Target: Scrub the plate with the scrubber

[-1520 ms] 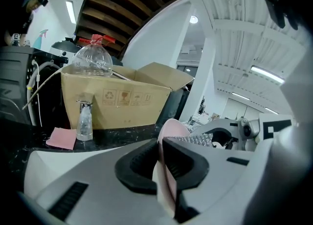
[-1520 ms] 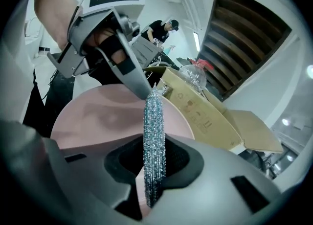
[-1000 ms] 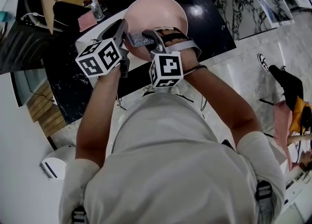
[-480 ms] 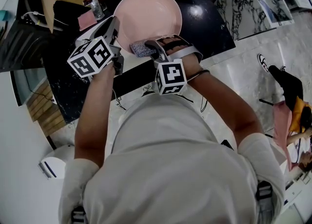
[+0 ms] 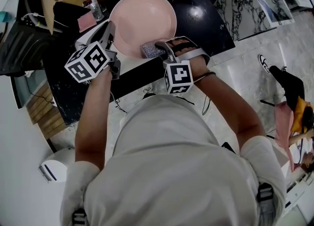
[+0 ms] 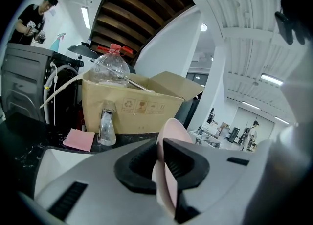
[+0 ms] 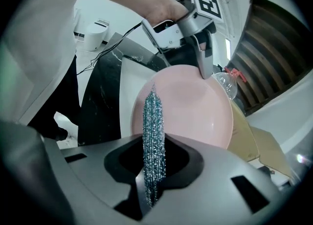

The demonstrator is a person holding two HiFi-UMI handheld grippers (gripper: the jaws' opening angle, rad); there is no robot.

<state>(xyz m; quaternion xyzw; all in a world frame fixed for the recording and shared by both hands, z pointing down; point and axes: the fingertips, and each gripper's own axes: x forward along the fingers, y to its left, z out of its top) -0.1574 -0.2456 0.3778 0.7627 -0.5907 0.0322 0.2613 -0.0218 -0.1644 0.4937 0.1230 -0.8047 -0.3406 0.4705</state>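
The plate (image 5: 142,18) hangs tilted. Its rim is pinched edge-on in the left tongs (image 5: 109,29), and its face is turned to the right tongs (image 5: 158,49), which are clamped on the glittery scrubber (image 5: 150,50). Over the last second the plate has swung off toward the left-tongs side. The scrubber has slid from mid-face to the rim nearest me. I read that as one stroke run out, so the scrubber should go back to the middle before more rubbing counts. Whether it presses on the rim just now I can't tell. Beyond the left tongs stand a cardboard box (image 6: 129,106), a small glass bottle (image 6: 106,127) and a pink pad (image 6: 78,140) beside it, so there is little room that way. Beyond the right tongs the black desk (image 5: 201,23) lies open, and its edge runs just under them, on my side.
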